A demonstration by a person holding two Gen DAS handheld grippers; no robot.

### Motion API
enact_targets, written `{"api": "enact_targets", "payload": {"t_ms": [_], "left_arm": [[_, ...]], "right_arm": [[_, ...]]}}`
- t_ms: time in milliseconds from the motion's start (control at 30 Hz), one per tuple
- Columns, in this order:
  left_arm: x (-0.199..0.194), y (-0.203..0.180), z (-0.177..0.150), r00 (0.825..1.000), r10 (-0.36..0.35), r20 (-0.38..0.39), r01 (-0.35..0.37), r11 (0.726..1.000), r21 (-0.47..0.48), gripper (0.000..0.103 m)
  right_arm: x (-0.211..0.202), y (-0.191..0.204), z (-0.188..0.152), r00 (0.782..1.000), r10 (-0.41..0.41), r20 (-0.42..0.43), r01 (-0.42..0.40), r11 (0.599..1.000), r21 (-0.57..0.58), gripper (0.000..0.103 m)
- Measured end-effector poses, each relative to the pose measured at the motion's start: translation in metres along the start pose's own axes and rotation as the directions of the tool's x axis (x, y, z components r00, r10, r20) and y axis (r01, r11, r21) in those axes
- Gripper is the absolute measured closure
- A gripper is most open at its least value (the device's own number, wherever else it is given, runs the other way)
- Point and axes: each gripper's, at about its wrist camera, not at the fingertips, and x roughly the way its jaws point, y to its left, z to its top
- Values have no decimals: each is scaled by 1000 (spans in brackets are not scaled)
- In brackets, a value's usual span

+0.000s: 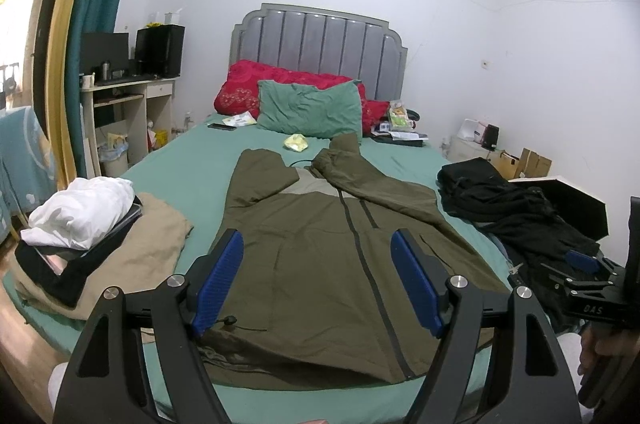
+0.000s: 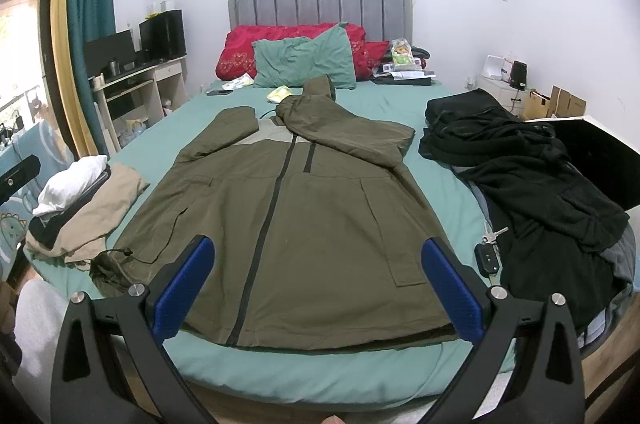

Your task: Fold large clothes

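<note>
An olive-green hooded jacket (image 1: 316,264) (image 2: 296,220) lies front up on the green bed sheet (image 1: 192,179) (image 2: 444,127), zipper closed, both sleeves folded in across the chest, hem toward me. My left gripper (image 1: 318,278) hovers open above the jacket's lower half with nothing between its blue pads. My right gripper (image 2: 318,288) also stands open above the hem, empty. In the left wrist view the right gripper's body (image 1: 592,288) shows at the right edge, held by a hand.
A beige garment with black and white clothes on it (image 1: 92,236) (image 2: 80,207) lies left of the jacket. A black clothes heap (image 1: 516,220) (image 2: 532,175) and a car key (image 2: 489,254) lie to the right. Green and red pillows (image 2: 304,61) and a phone (image 1: 221,127) sit near the headboard.
</note>
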Motion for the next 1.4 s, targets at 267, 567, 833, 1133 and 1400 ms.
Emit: {"api": "enact_targets", "payload": {"t_ms": [267,567,833,1133,1400], "left_arm": [[2,-5,0,1000,-7,-1,7,1000,2,24],[3,-10,0,1000,-5,1,5,1000,3,24],[4,-10,1,1000,-7,-1,7,1000,3,24],[4,-11,1,1000,-6,0,6,1000,2,24],[3,-12,1,1000,-6,1,6,1000,0,24]], "right_arm": [[0,0,0,1000,-1,-2,1,1000,3,1],[0,0,0,1000,0,-1,0,1000,2,1],[0,-1,0,1000,0,-1,0,1000,4,1],[0,-1,0,1000,1,-1,-1,1000,4,1],[0,-1,0,1000,1,-1,-1,1000,5,1]]}}
